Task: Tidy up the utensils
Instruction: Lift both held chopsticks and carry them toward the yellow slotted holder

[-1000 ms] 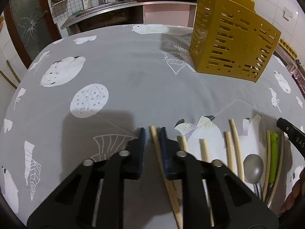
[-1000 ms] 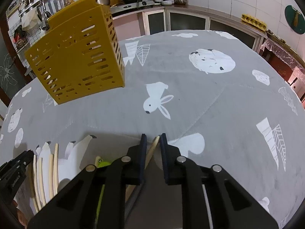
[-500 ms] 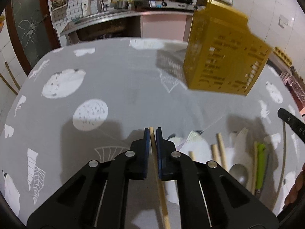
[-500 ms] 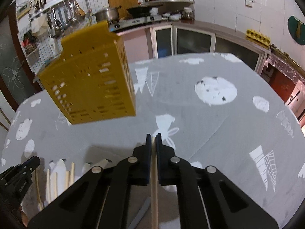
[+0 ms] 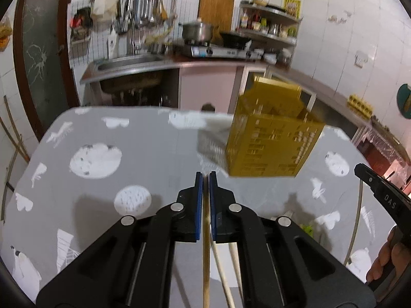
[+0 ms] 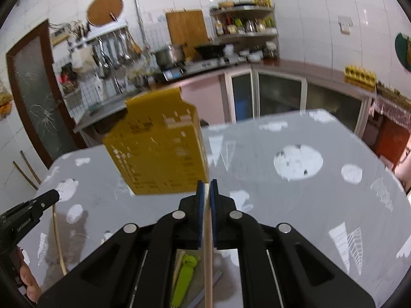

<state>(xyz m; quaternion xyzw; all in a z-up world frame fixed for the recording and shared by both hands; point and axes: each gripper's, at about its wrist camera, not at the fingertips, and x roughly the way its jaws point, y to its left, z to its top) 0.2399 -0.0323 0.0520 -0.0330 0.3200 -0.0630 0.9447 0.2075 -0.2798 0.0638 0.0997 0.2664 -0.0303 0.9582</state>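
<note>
Both grippers now well clear of the table; a second ago each sat low over the row of utensils with fingers parted around a chopstick, half a second ago they had closed. Now each carries its stick up and forward, so the pick-up looks done and the carry to the holder is under way

Left gripper (image 5: 205, 179): blue pads nearly together, pinching a wooden chopstick (image 5: 206, 251) that runs back between the fingers and out below the frame. Tip barely reaches the pad ends

Right gripper (image 6: 207, 187): same narrow gap, clamped on a second, paler chopstick (image 6: 208, 256), also trailing back under the tool

Yellow slotted utensil holder (image 5: 272, 138) stands on the grey patterned tablecloth (image 5: 128, 159), ahead and to the right of the left gripper; in the right wrist view the holder (image 6: 159, 148) lies ahead and to the left, its lower corner just beside the fingertips in the picture. Holder is thus between the two tools, farther out. Its open top is higher than both pad lines in these views, so I judge both sticks need more lift before they can drop in

Left behind on the cloth: two more pale chopsticks (image 5: 226, 269) under the left tool, a green-handled utensil (image 6: 185, 279) under the right. A further thin stick (image 6: 57, 238) lies beside the other tool's black nose at the left edge of the right view

Both views blurred, motion likely
</note>
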